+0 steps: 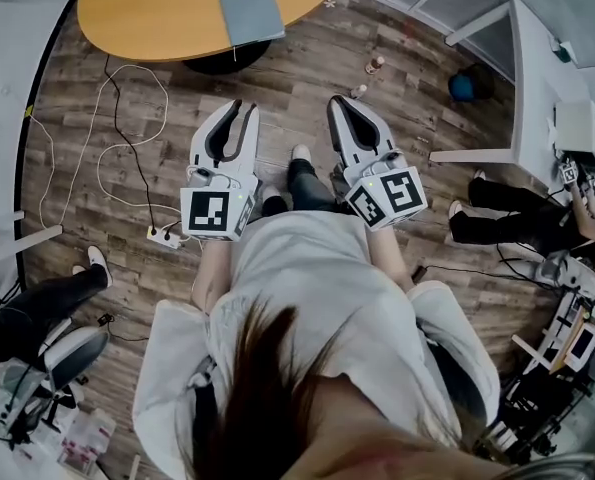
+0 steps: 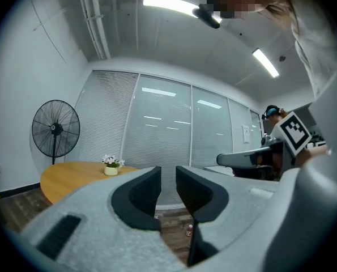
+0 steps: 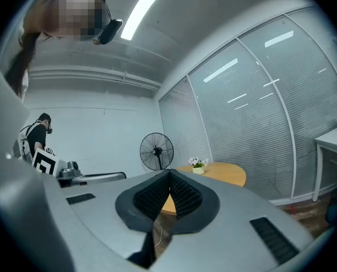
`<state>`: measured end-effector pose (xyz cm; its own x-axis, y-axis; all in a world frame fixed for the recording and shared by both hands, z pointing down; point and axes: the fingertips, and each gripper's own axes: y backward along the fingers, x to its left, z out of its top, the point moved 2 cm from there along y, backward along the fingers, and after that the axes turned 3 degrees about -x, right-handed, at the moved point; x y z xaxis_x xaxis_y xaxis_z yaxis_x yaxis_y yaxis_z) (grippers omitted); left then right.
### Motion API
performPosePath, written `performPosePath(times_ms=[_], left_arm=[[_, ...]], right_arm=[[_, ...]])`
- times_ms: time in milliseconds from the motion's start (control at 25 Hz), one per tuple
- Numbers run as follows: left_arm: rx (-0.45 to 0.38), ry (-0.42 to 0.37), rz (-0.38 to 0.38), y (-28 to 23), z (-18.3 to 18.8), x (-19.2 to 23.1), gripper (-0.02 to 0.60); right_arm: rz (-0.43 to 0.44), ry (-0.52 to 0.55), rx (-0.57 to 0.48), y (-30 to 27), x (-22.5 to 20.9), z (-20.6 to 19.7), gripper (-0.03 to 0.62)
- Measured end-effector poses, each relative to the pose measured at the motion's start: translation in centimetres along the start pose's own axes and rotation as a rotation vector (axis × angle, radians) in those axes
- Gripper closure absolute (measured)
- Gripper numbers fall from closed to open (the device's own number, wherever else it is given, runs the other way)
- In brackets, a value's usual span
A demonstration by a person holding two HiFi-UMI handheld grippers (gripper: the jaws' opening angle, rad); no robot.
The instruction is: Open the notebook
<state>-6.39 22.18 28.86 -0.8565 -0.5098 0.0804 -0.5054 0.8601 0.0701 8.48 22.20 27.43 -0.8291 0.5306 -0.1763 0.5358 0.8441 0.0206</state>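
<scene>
Wooden table (image 1: 147,13): far side of the room, round and orange, well apart from both grippers.
Notebook (image 1: 250,10): grey-blue, closed, flat on that table by its near rim.
Left gripper (image 2: 168,177): held level over the floor (image 1: 307,78), jaws a little apart, nothing between.
Right gripper (image 3: 169,177): level beside it, pads met at the tips, nothing pinched.
Cover risk: clenched right pads cannot take a thin cover; likely to shove the whole book instead.
Rim risk: a nudge toward the near edge could tip it off.
Floor risk: power strip (image 1: 165,236) and cable (image 1: 129,138) left of the feet, a possible snag.
Spine side: probably left, unclear at this range.
</scene>
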Motion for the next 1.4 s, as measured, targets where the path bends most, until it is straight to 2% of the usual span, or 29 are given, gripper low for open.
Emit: performPosePath(times_ms=[200,560,800,1160,1400], left_arm=[[-0.01,-0.004,0.022,-2.8,0.0,0.8,0.488],[-0.026,-0.016,0.091,-10.1,0.1,2.3,0.488],[-0.036,-0.032,0.139,-14.7,0.2,2.7,0.488],[-0.028,-0.037,0.168,-18.8,-1.2,2.5,0.488],[-0.008,-0.031,0.177,-20.2,-2.0,3.5,0.488]], right_arm=[[0.021,-0.005,-0.004,-2.3,-2.2,0.1,0.592],[0.072,-0.014,0.051,-7.8,-8.2,0.5,0.592],[0.14,0.009,0.089,-11.2,-11.7,0.8,0.592],[0.117,-0.018,0.116,-13.0,-16.9,0.4,0.592],[0.116,-0.039,0.138,-14.2,-18.2,-0.4,0.593]])
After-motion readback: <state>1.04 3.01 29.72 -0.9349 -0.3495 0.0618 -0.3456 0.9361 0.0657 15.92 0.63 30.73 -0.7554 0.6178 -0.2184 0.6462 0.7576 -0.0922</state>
